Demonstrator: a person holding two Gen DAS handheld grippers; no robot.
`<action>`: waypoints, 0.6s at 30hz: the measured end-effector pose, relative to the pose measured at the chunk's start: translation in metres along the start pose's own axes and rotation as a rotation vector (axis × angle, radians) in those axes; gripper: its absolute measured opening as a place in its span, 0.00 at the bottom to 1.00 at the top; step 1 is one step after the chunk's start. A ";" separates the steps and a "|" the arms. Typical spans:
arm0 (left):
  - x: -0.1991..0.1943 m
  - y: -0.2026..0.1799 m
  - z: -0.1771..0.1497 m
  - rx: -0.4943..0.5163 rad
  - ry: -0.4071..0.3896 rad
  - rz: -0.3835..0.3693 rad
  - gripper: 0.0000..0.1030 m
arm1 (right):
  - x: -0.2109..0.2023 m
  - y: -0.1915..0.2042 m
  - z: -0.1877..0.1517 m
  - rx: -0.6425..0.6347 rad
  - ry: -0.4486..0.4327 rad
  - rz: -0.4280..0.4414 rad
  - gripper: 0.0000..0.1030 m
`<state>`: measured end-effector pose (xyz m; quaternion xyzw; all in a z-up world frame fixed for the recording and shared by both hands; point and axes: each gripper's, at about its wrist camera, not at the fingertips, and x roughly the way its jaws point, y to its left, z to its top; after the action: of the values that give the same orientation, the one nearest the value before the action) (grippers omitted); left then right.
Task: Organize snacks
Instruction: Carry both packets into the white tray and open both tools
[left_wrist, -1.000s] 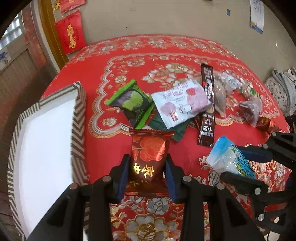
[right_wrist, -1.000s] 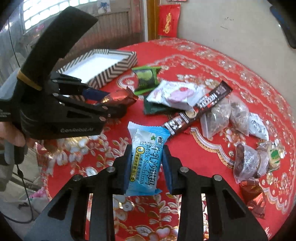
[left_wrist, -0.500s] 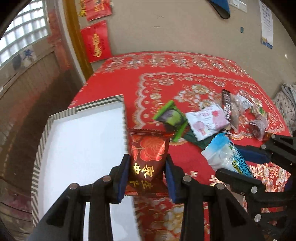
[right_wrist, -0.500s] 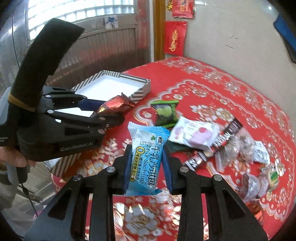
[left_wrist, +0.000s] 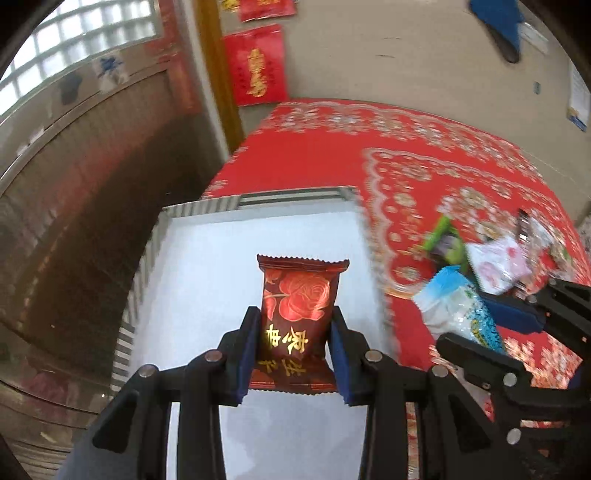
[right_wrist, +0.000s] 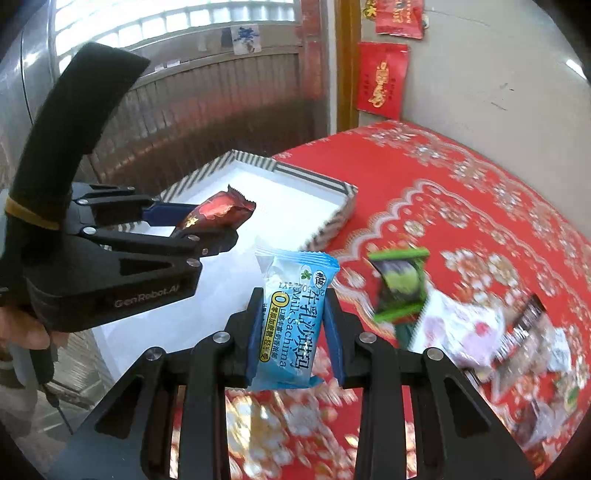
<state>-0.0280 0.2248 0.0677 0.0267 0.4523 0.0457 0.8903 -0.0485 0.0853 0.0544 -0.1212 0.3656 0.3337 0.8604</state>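
My left gripper (left_wrist: 293, 345) is shut on a dark red rose-print snack packet (left_wrist: 297, 306) and holds it above the white inside of the striped box (left_wrist: 288, 197). In the right wrist view the left gripper (right_wrist: 207, 225) and its red packet (right_wrist: 218, 212) hang over the box (right_wrist: 325, 181). My right gripper (right_wrist: 293, 328) is shut on a light blue Milk Sachima packet (right_wrist: 295, 317), held above the red tablecloth just right of the box. That blue packet (left_wrist: 458, 306) also shows at the right of the left wrist view.
More snacks lie blurred on the red tablecloth (right_wrist: 461, 206): a green packet (right_wrist: 400, 284), a pink-white packet (right_wrist: 469, 325) and a dark coffee stick (right_wrist: 524, 328). The table edge is just left of the box. A wall stands behind the table.
Both grippers have swung left with their packets. The left one went from over the tablecloth to over the box; the right one followed to the box's right side.
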 end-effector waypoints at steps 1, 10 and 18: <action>0.004 0.007 0.003 -0.008 0.005 0.008 0.37 | 0.003 0.002 0.004 0.000 0.001 0.001 0.29; 0.054 0.055 0.026 -0.117 0.091 0.061 0.37 | 0.062 0.015 0.059 0.005 0.023 0.016 0.29; 0.085 0.075 0.024 -0.176 0.152 0.075 0.37 | 0.114 0.021 0.078 -0.010 0.092 0.006 0.29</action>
<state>0.0371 0.3085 0.0209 -0.0380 0.5113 0.1205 0.8500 0.0382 0.1918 0.0294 -0.1396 0.4036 0.3319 0.8411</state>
